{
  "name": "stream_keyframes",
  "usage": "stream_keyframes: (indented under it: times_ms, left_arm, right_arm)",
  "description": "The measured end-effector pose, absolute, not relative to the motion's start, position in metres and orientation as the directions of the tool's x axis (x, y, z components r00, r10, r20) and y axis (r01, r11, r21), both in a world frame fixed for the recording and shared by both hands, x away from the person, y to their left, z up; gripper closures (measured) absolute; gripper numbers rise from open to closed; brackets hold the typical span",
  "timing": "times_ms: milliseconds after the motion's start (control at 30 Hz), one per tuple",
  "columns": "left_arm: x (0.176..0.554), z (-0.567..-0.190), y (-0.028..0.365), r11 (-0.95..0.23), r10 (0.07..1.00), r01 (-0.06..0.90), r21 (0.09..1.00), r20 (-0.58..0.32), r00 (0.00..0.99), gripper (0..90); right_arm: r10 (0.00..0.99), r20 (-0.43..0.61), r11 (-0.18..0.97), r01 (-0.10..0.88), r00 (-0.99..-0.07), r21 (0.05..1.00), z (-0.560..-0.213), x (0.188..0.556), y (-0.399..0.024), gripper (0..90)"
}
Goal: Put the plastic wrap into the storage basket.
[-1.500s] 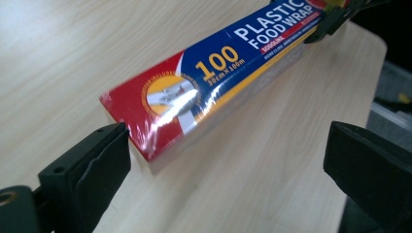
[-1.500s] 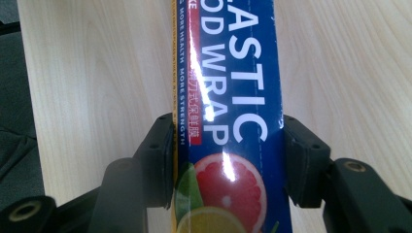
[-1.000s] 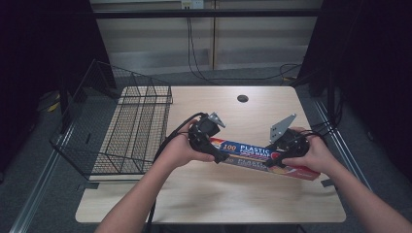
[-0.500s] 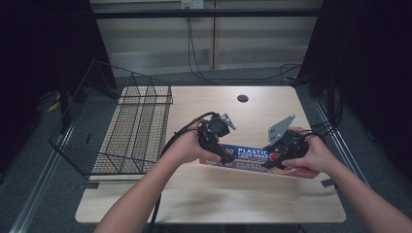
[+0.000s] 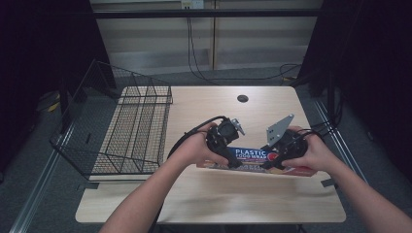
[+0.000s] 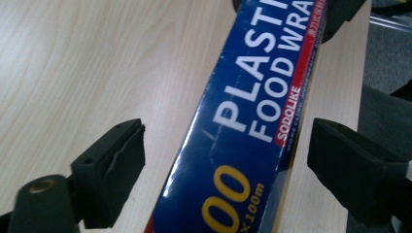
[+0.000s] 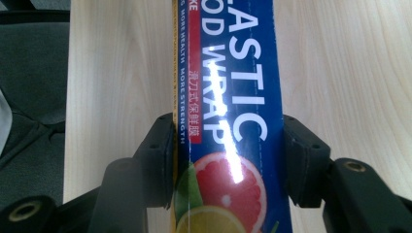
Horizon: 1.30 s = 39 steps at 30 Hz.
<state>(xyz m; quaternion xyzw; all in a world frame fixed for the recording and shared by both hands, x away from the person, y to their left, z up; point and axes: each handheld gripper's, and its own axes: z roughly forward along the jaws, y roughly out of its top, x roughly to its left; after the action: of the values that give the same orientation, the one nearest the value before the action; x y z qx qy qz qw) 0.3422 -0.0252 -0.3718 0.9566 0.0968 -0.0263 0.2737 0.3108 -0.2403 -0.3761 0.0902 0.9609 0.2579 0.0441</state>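
Box: plastic food wrap box, long, blue w/ white lettering, lay flat on my table, lengthwise across it, towards the near-right part.
Box detail: citrus picture at the end my right tool held; yellow digits at the end nearer my left tool, per left gripper view.
Right gripper: my right gripper was clamped across the box, one pad pressed on each long side. Right gripper view confirmed: both pads tight against the cardboard, no gap seen.
Left gripper: my left gripper straddled the box nr its other end. Jaws had just been closing, box between them. Left gripper view showed daylight betw. each pad and the box sides, so no grip there; jaws apart, not touching.
Left pads: the pad on one side stood over bare wood, clear of the box edge; the other pad also stood off the far edge.
Hands: my left hand and right hand each wrapped round a tool body, forearms entering from the near edge.
Box vs table edge: right end of box lay close to the table's right edge; floor visible beyond it in both gripper views.
Basket: wire basket, black, sat on the table's left part, overhanging the left edge; well apart from the box.
Misc: dark round hole in the tabletop at the far side, away from the work.
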Motion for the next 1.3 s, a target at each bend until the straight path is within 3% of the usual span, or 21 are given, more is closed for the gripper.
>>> stream_keyframes:
  times_ms: [633,1133,1200,1233,1300]
  left_arm:
    - [0.336,-0.379,-0.044,-0.855,0.095,0.142,0.498,-0.118,0.988,29.6]
    - [0.324,-0.376,-0.053,-0.880,0.117,0.158,0.447,-0.117,0.986,40.6]
    - [0.321,-0.374,-0.052,-0.882,0.125,0.157,0.443,-0.102,0.987,42.4]
    - [0.323,-0.373,-0.050,-0.883,0.148,0.193,0.427,-0.137,0.980,43.5]
    - [0.326,-0.373,-0.044,-0.898,0.182,0.211,0.386,-0.110,0.977,44.0]
  right_arm:
    - [0.148,-0.038,0.853,0.108,-0.988,0.511,-0.370,0.309,-0.233,46.3]
    - [0.119,-0.005,0.842,0.099,-0.993,0.530,-0.371,0.310,-0.232,44.6]
    - [0.125,-0.024,0.837,0.092,-0.992,0.539,-0.373,0.310,-0.232,38.7]
    - [0.126,-0.008,0.828,0.101,-0.992,0.552,-0.374,0.311,-0.233,34.2]
    - [0.189,0.016,0.794,0.162,-0.982,0.586,-0.373,0.314,-0.240,22.4]
